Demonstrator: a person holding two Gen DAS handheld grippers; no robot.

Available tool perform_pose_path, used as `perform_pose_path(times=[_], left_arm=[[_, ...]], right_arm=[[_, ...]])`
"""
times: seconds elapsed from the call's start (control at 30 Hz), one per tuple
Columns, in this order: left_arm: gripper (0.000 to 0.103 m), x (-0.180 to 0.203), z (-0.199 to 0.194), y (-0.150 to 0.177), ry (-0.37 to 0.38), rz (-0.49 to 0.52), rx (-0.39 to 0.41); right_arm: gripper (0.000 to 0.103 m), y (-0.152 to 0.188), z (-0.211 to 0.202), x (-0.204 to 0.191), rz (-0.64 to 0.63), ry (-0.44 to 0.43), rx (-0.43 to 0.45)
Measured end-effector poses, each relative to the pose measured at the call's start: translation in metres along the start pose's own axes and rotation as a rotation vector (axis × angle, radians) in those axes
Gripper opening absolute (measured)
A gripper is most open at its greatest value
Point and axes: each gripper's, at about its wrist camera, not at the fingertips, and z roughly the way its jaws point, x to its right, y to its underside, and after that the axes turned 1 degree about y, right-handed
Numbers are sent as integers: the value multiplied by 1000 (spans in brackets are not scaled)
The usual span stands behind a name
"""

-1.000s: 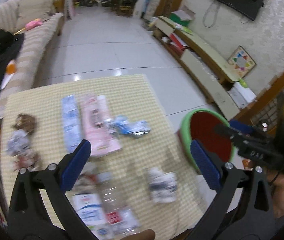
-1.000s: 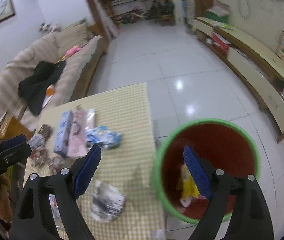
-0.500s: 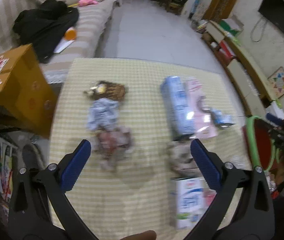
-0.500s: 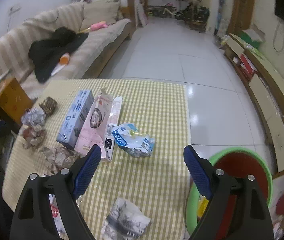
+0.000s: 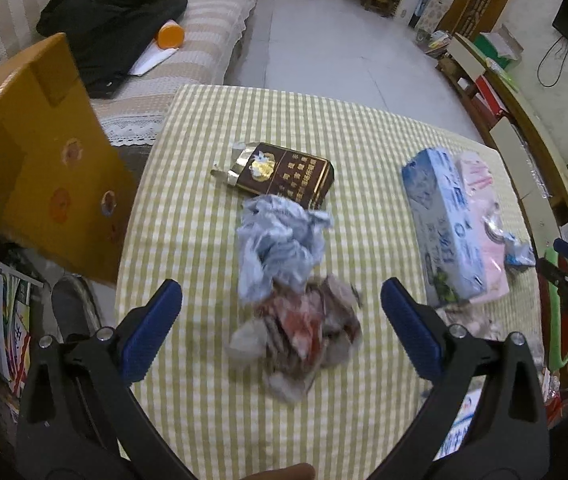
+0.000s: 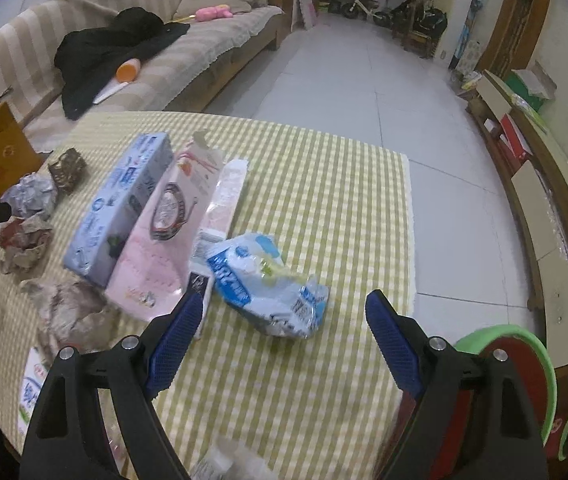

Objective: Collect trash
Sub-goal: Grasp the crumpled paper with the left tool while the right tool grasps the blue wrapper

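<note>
Trash lies on a green-checked tablecloth [image 5: 211, 160]. My left gripper [image 5: 281, 304] hangs open just above a crumpled reddish-brown paper wad [image 5: 304, 332], with a pale blue crumpled wad [image 5: 279, 236] and a dark brown cigarette pack [image 5: 284, 174] beyond it. In the right wrist view my right gripper [image 6: 279, 314] is open over a squashed blue and white plastic bag [image 6: 267, 284], not touching it. A blue carton [image 6: 119, 204] and a pink packet [image 6: 167, 228] lie to its left. The green-rimmed red bin [image 6: 524, 364] stands on the floor at the table's right.
A yellow cardboard box [image 5: 31, 152] stands left of the table. A striped sofa [image 6: 187, 48] with black clothing [image 6: 111, 48] lies beyond. A low cabinet [image 6: 540, 184] runs along the right wall. More wrappers [image 6: 67, 312] and a white carton [image 6: 33, 392] sit near the table's front edge.
Both grippers swung left and sank toward the table. The left moved from the bin side to the crumpled wads; the right left the bin and came over the blue and white bag.
</note>
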Motion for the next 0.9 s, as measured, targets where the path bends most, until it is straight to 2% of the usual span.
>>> perform_pose_path(times=[0.1, 0.2, 0.3, 0.37, 0.4, 0.43, 0.5, 0.53, 0.57, 0.6, 0.7, 0.9], left_arm=[[97, 2, 13, -6, -18, 0, -16], [97, 3, 20, -8, -18, -4, -25], [97, 5, 26, -8, -15, 0, -37], [97, 7, 32, -8, -22, 9, -49], [97, 8, 35, -7, -21, 13, -55], [92, 9, 35, -6, -22, 17, -53], [75, 10, 36, -6, -25, 27, -54], [64, 11, 37, -5, -31, 32, -61], [55, 11, 36, -4, -37, 37, -62], [51, 12, 36, -2, -39, 46, -61], [42, 13, 32, 0, -43, 62, -56], [38, 13, 8, 1, -48, 63, 12]], right_arm=[[78, -2, 15, 1, -6, -6, -18], [72, -3, 27, -1, -9, -40, -38], [63, -2, 36, -1, -6, -75, -56], [51, -3, 37, -1, -1, -82, -58], [49, -3, 38, -2, -3, -81, -61], [44, -3, 37, -2, -2, -81, -59], [34, -3, 35, -1, 2, -88, -59], [22, -3, 33, -1, 5, -91, -55], [20, -2, 31, 0, 5, -97, -53], [19, -2, 30, 0, 2, -95, -53], [16, -2, 26, 1, 11, -104, -51], [12, -3, 11, 6, 37, -117, -19]])
